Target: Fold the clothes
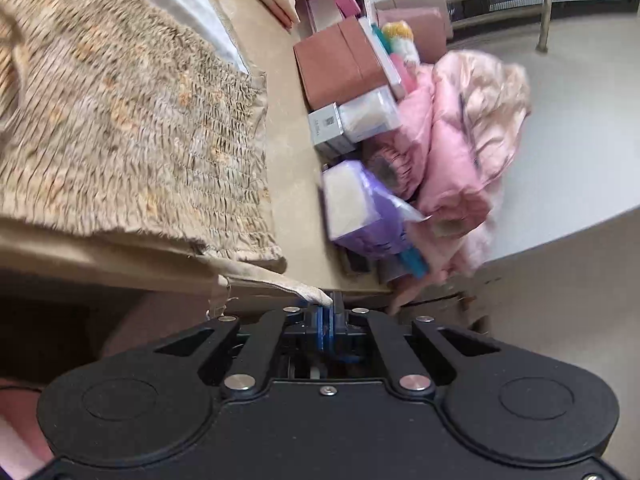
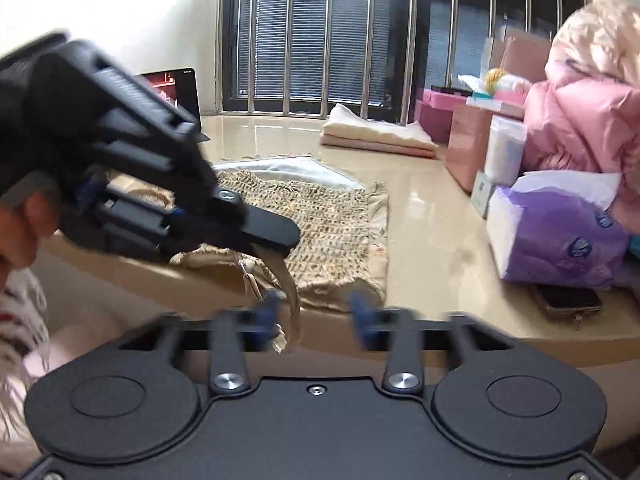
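Observation:
A beige smocked garment lies flat on the glossy beige table, reaching its near edge. My left gripper is shut on the garment's beige strap just past the table edge. In the right wrist view the left gripper comes in from the left above the garment, and the pinched strap hangs down from it. My right gripper is open at the table's near edge. The strap's loose end dangles between its blurred blue fingertips, close to the left one.
To the right stand a purple tissue pack, a phone, pink boxes and a pink quilt. Folded cloths and a tablet sit at the table's far side. A person's sleeve is at the left.

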`<state>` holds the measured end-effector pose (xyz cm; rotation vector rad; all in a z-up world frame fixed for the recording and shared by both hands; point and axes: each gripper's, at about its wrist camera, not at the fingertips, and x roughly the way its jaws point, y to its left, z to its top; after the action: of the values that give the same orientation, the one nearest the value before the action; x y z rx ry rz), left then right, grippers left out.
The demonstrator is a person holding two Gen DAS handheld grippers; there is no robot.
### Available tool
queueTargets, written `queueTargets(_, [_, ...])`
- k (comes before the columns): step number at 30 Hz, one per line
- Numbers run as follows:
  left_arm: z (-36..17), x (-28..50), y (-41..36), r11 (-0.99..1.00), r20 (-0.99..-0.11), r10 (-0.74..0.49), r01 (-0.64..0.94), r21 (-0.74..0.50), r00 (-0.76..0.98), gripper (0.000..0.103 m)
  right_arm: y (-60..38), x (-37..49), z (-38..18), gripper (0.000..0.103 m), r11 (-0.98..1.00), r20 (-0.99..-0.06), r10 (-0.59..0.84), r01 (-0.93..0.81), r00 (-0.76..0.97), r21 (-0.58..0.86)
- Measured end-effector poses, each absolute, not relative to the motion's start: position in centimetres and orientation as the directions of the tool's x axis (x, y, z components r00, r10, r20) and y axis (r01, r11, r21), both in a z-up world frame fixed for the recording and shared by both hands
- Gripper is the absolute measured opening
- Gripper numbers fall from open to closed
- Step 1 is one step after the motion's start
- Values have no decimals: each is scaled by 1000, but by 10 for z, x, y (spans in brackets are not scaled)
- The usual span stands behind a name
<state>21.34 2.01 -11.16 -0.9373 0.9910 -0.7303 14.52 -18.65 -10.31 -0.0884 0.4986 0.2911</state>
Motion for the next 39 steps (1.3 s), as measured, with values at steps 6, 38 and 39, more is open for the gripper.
queueTargets(6, [-109, 211, 48, 429, -362, -822, 61, -901, 439, 38, -176, 159, -75, 2, 935, -410, 270, -339, 871, -105])
queueTargets(38, [-66, 191, 77, 635, -444, -732, 284, -718, 516, 70, -141, 329, -90, 53, 895, -816, 232, -445, 530, -34])
queueTargets(39, [-66, 197, 65, 647, -456, -733, 311, -697, 504, 64, -143, 331, -89, 53, 895, -819, 245, -446, 519, -15])
